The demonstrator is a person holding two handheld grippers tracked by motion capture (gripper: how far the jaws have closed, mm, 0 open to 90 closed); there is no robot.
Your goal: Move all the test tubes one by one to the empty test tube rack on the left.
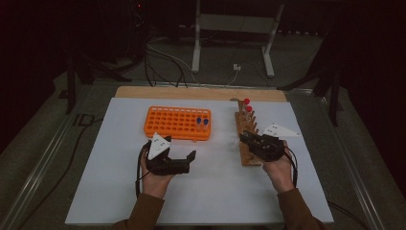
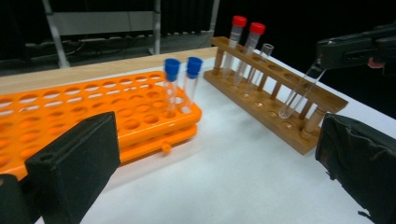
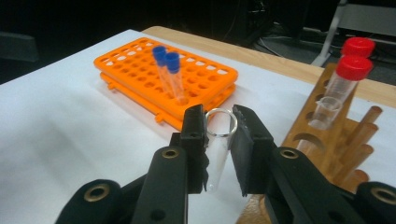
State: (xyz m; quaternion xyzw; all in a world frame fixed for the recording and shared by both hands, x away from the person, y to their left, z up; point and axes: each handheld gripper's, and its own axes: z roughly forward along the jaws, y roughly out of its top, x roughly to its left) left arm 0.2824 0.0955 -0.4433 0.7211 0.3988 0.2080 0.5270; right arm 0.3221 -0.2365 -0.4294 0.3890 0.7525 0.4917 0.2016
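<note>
Where the right gripper (image 3: pixel 219 140) pinches it just below the rim, an empty, uncapped glass tube (image 3: pixel 215 154), clear and tilted. Held over the near end of the wooden rack (image 2: pixel 280 100), rounded bottom pointing down toward the rack's holes; touching the wood or not, impossible to tell. Pads (image 3: pixel 243 149) pressed on the glass from both sides, jaws narrow, closed on the tube and nothing else. In the high view, the same gripper (image 1: pixel 249 139) above the rack's near half, the person's right hand (image 1: pixel 277 167) behind it.

Farther along the rack, upright: two red-capped tubes (image 2: pixel 245 42) at the far end, and next to them one more open tube (image 2: pixel 261 58), without a cap.

Across a bare strip of the white tabletop (image 1: pixel 215 191), well apart from the rack, an orange tray (image 1: pixel 177 122) with many round holes. Two blue-capped tubes (image 2: pixel 182 84) standing side by side near its right end, the other holes unfilled as far as visible.

Nearer the table's front edge, just short of the orange tray, the left gripper (image 1: pixel 184 155), jaws spread wide, nothing between them, touching neither tray nor rack. Left hand (image 1: pixel 155 179) wrapped around its body, grey three-cornered plate on top.

Beyond the table, a dim floor with cables and a metal stand (image 1: pixel 234 33).
</note>
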